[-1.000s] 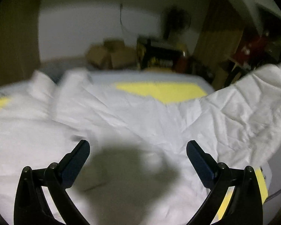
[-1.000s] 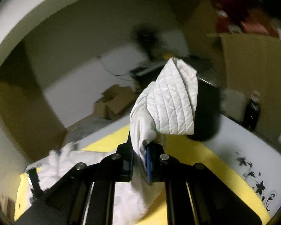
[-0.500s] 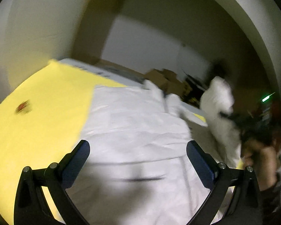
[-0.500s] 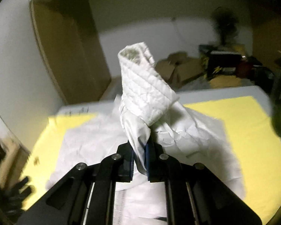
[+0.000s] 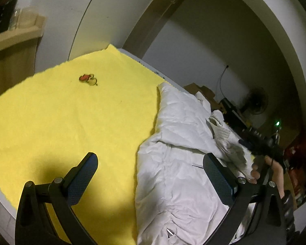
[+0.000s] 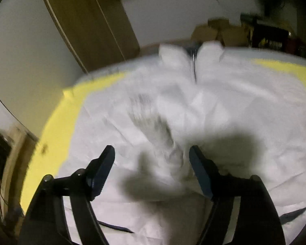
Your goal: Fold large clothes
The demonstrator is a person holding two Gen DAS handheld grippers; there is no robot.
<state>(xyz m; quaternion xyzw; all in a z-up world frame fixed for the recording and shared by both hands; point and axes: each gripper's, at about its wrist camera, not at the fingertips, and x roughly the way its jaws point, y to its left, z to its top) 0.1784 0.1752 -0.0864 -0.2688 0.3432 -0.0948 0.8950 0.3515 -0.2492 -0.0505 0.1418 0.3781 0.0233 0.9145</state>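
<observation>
We saw the white jacket lying spread on the yellow cloth that covered the bench. The left tool stood wide with nothing between its fingers: the jacket's edge lay under its right finger, bare cloth under the other. The right tool hung over the jacket, its jaws opening; a blurred bunch of the fabric sat between the fingers, but the pads did not press on it. In the left view a hand gripped that tool at the jacket's far side.
</observation>
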